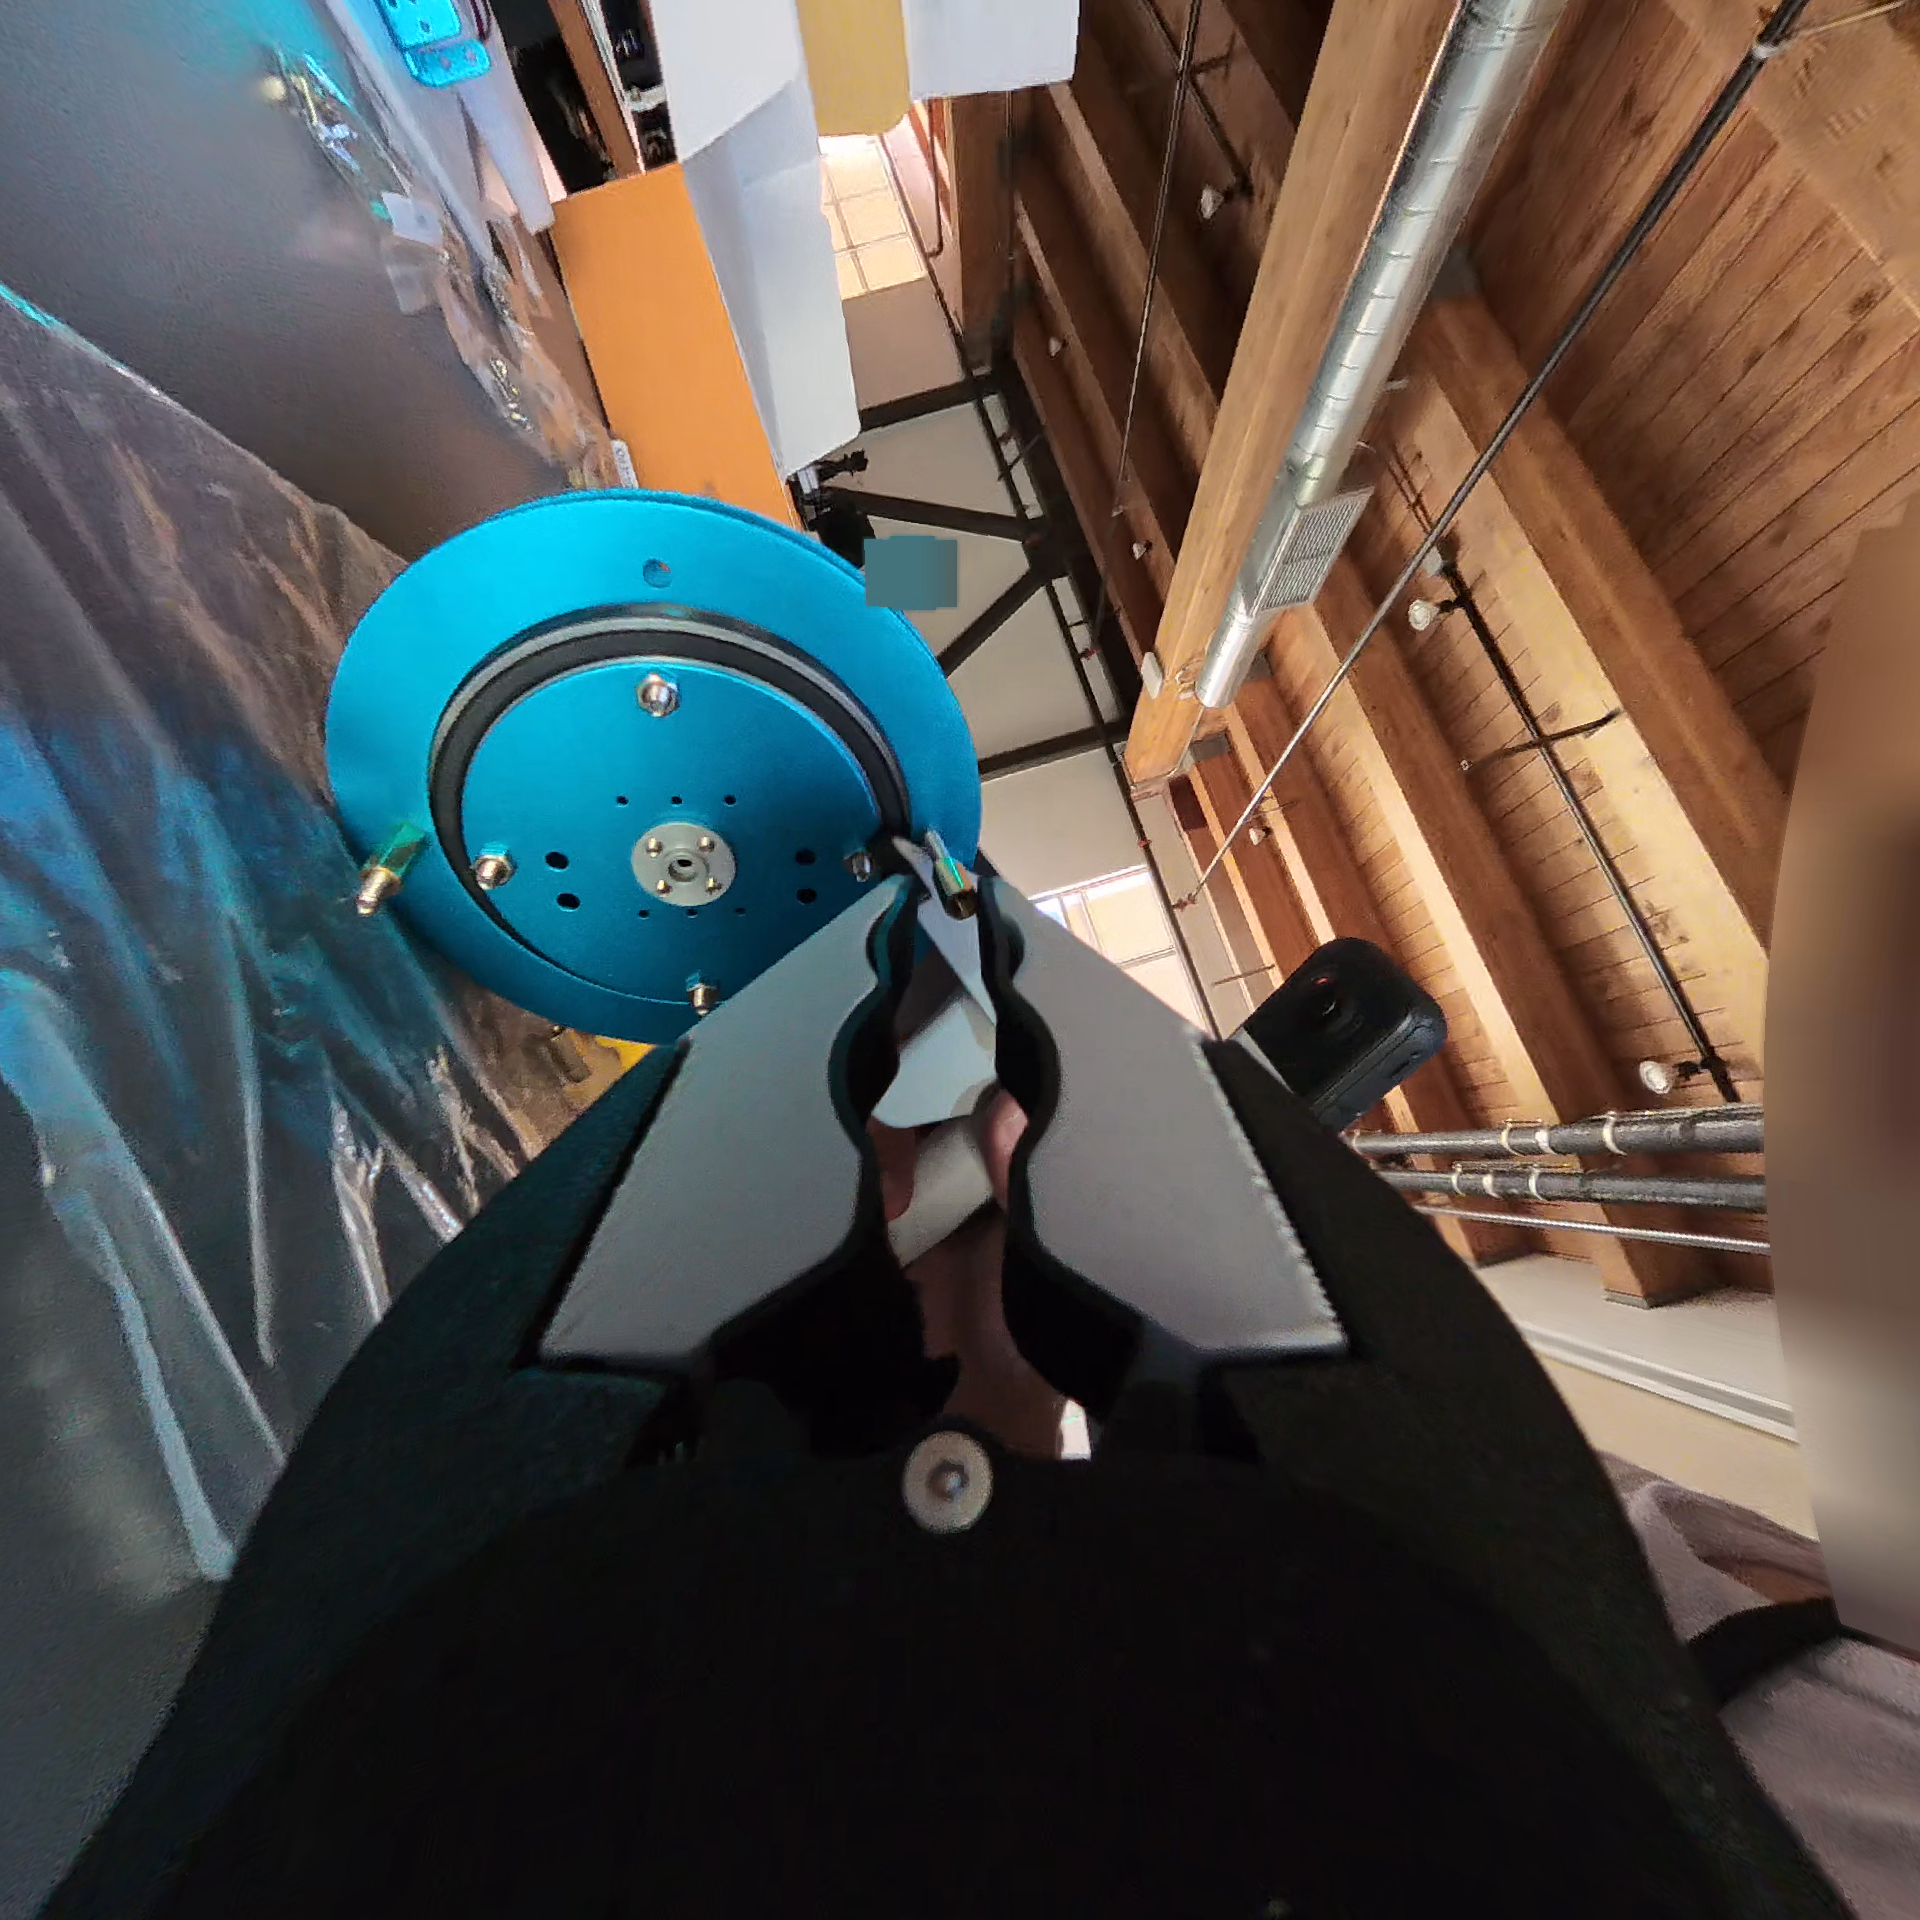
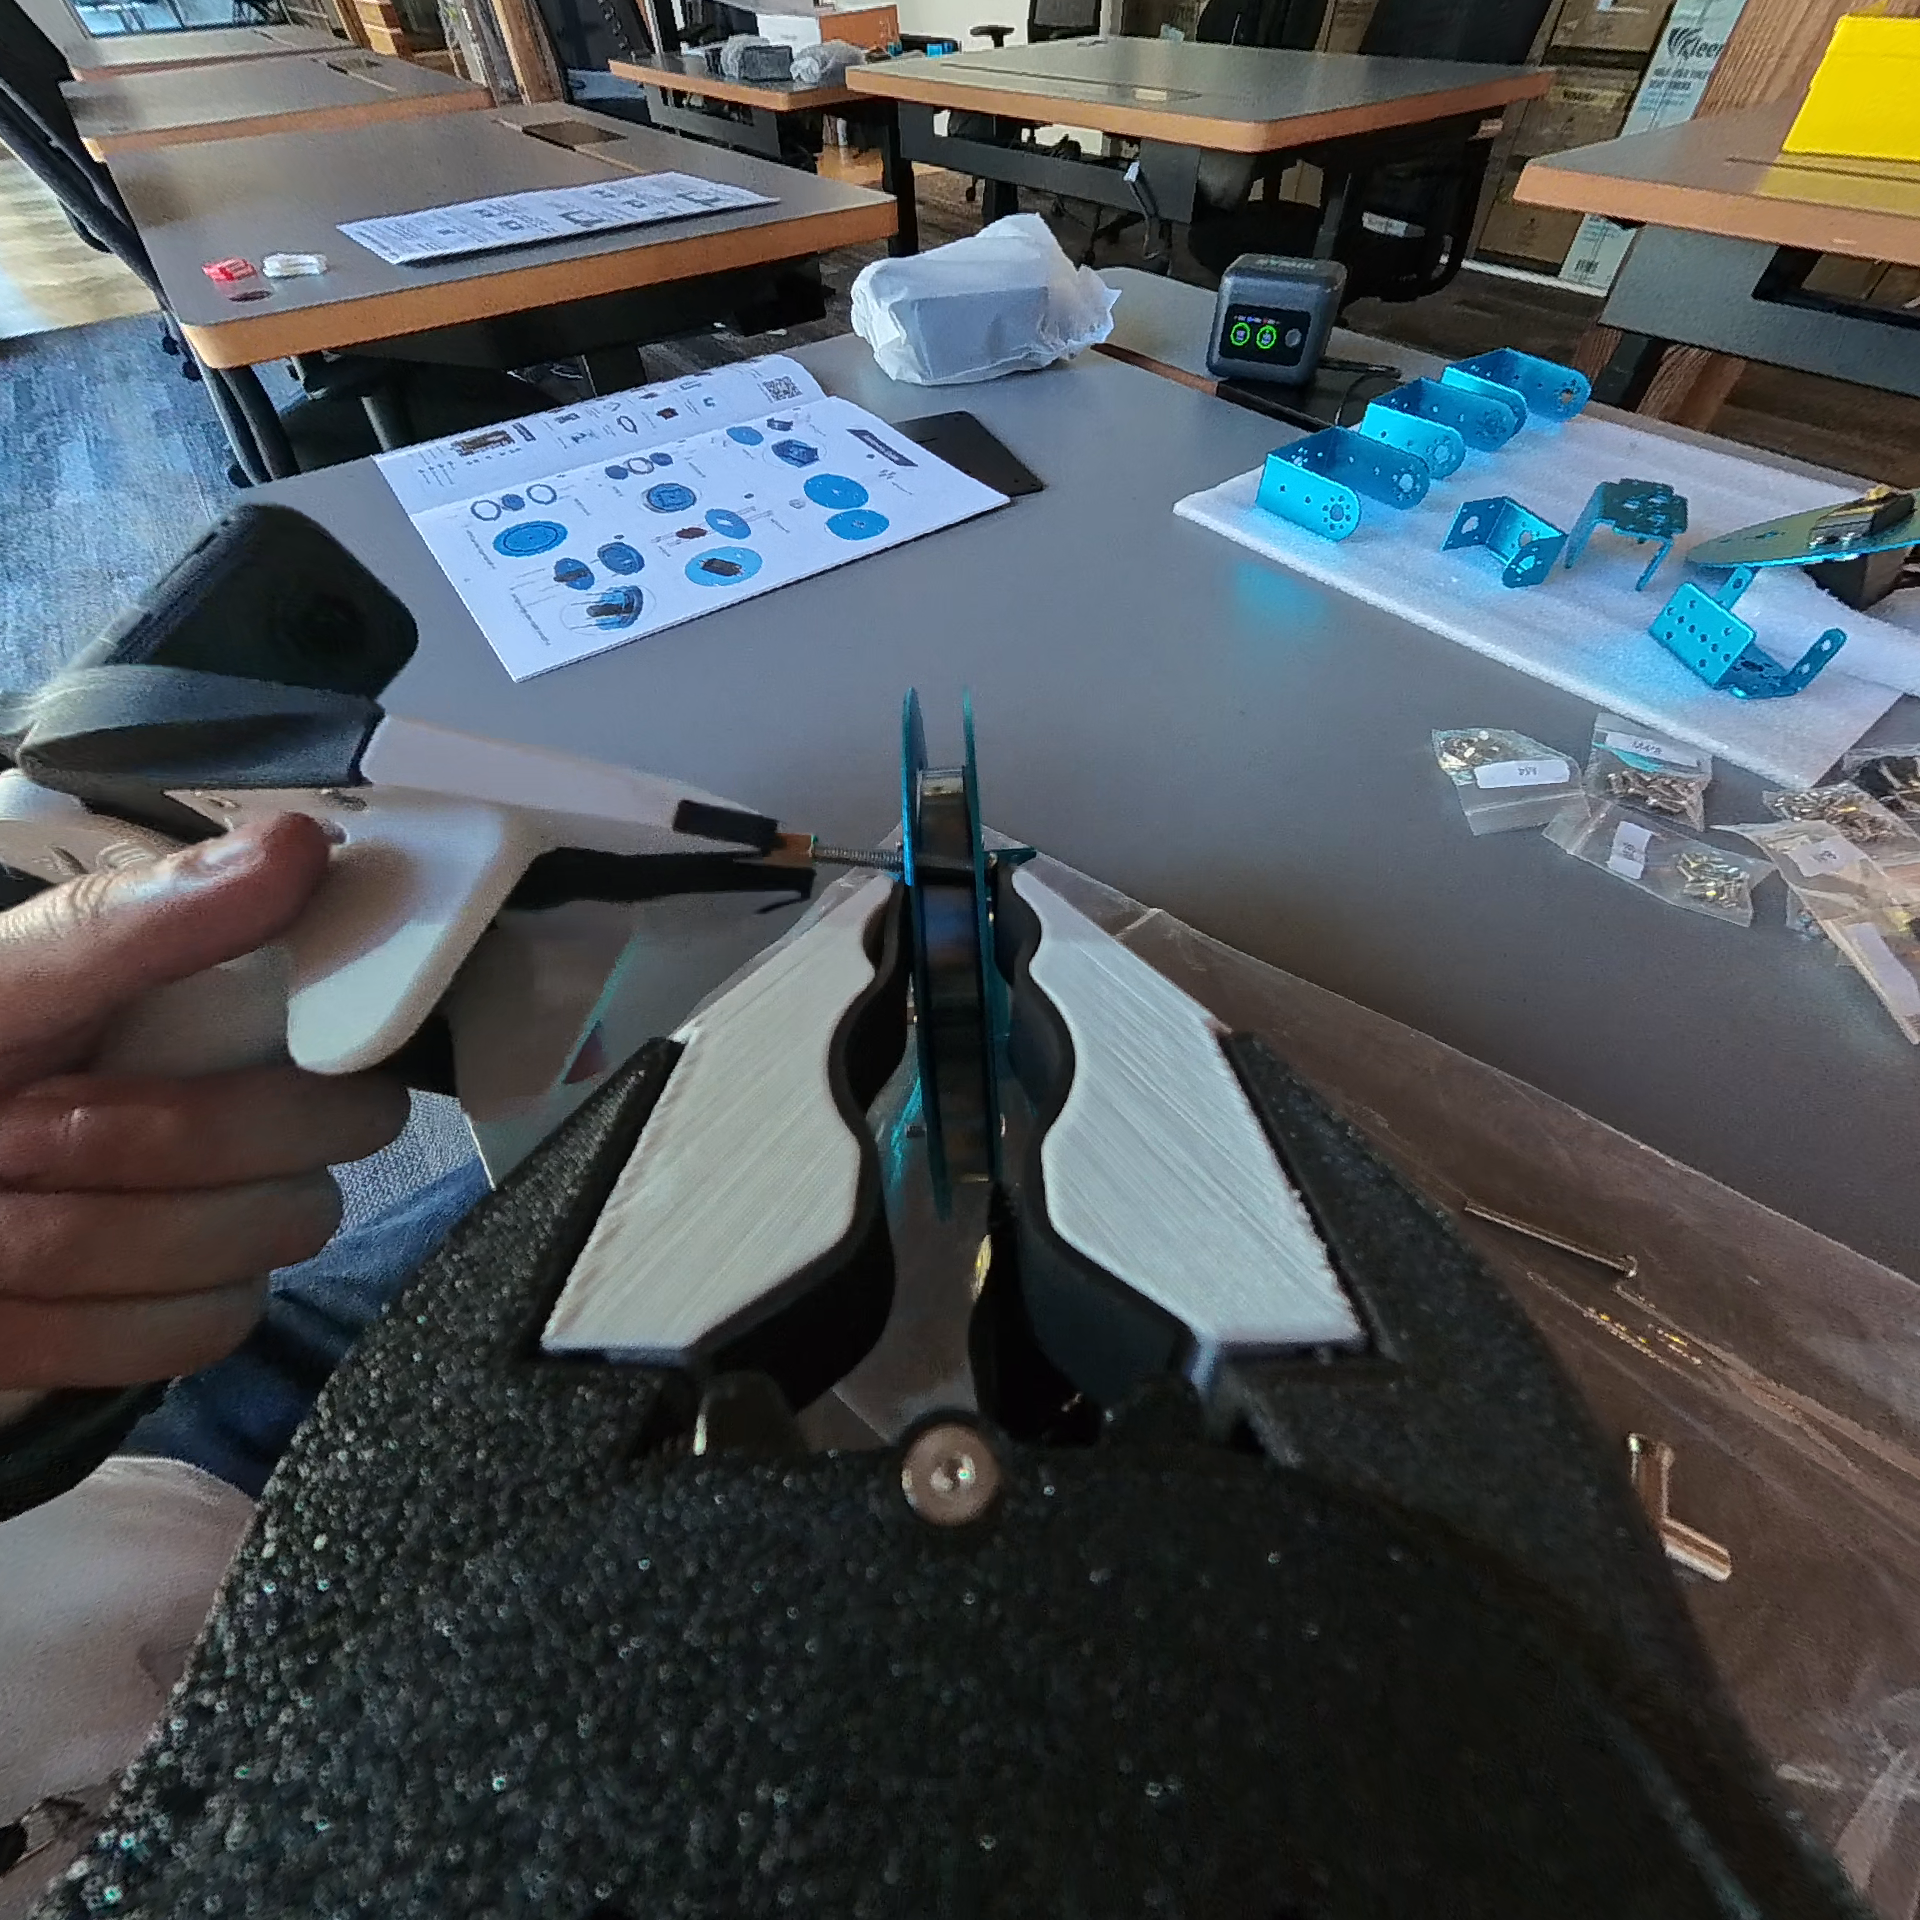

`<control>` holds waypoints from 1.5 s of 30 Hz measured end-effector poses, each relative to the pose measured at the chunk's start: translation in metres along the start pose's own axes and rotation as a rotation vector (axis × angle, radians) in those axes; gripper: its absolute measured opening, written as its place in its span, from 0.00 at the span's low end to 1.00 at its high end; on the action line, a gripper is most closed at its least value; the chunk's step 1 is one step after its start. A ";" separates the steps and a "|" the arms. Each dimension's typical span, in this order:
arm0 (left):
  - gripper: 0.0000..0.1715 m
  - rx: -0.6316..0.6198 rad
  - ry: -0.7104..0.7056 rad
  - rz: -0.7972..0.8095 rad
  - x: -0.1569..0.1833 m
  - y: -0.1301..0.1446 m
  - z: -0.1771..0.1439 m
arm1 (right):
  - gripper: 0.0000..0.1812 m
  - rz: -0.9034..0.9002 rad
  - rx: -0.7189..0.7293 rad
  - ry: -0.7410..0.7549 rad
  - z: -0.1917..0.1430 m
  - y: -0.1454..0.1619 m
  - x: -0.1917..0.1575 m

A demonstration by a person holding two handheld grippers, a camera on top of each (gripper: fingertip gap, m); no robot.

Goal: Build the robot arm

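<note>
Blue round disc assembly [image 2: 943, 956], two thin plates with a dark ring between them, stands on edge between the fingers of the right gripper [image 2: 943, 883], which is clenched on it above the near edge of the grey table [image 2: 1195, 748]. From the left, the left gripper [image 2: 774, 852] reaches in level, its narrow tips pinched on a small brass standoff [image 2: 795, 847] whose threaded end meets the disc's left face. A person's hand [image 2: 125, 1039] wraps that gripper's white handle.

In the left wrist view the disc [image 1: 644, 758] is seen face-on: an inner blue plate with small holes, a silver hub at the centre and nuts round its edge, set inside a black ring. The left gripper [image 1: 940, 894] closes on the brass standoff [image 1: 951, 873] at the disc's lower right rim. Another brass standoff [image 1: 390, 868] sticks out at the left rim.

Just beyond the disc, an open instruction booklet [image 2: 686, 509] lies flat on the table. To the right, clear bags of small hardware [image 2: 1642, 821] lie near a white foam sheet [image 2: 1558, 592] carrying blue metal brackets [image 2: 1423, 436]. Farther back sit a crumpled white wrapping [image 2: 977, 301] and a small dark device [image 2: 1278, 317] with green lit rings. More desks stand behind.
</note>
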State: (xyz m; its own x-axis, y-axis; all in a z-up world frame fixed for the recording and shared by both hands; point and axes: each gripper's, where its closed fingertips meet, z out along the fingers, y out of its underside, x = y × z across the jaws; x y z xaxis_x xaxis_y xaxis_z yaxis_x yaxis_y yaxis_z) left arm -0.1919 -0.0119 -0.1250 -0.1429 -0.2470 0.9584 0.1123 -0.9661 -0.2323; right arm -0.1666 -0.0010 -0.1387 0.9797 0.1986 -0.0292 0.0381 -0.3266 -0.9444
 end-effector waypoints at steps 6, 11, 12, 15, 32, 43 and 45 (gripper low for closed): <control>0.03 -0.018 -0.041 0.114 0.003 0.000 -0.002 | 0.07 0.002 -0.003 0.000 0.000 0.000 0.000; 0.03 -0.059 -0.090 0.244 0.002 0.004 0.000 | 0.07 0.004 -0.003 0.002 -0.001 0.000 0.000; 0.02 -0.071 -0.120 0.334 0.001 0.004 0.001 | 0.07 0.007 -0.003 0.001 -0.001 0.001 0.001; 0.03 -0.161 -0.236 0.886 -0.001 0.007 0.002 | 0.07 0.016 -0.002 -0.001 -0.002 0.001 0.002; 0.14 -0.107 -0.060 0.415 0.010 0.002 -0.010 | 0.08 0.011 -0.003 0.001 -0.003 0.002 0.003; 0.03 -0.072 -0.072 0.345 0.002 0.004 0.002 | 0.07 0.009 -0.009 0.000 -0.004 0.002 0.002; 0.03 -0.141 -0.159 0.739 0.000 0.007 0.003 | 0.07 0.007 -0.009 0.004 -0.005 0.003 0.003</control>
State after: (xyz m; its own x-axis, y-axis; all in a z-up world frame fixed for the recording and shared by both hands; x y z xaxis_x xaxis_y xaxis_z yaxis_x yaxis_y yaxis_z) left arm -0.1885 -0.0181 -0.1259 0.0646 -0.8290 0.5555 -0.0045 -0.5569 -0.8306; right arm -0.1630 -0.0056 -0.1397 0.9806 0.1928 -0.0341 0.0334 -0.3361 -0.9413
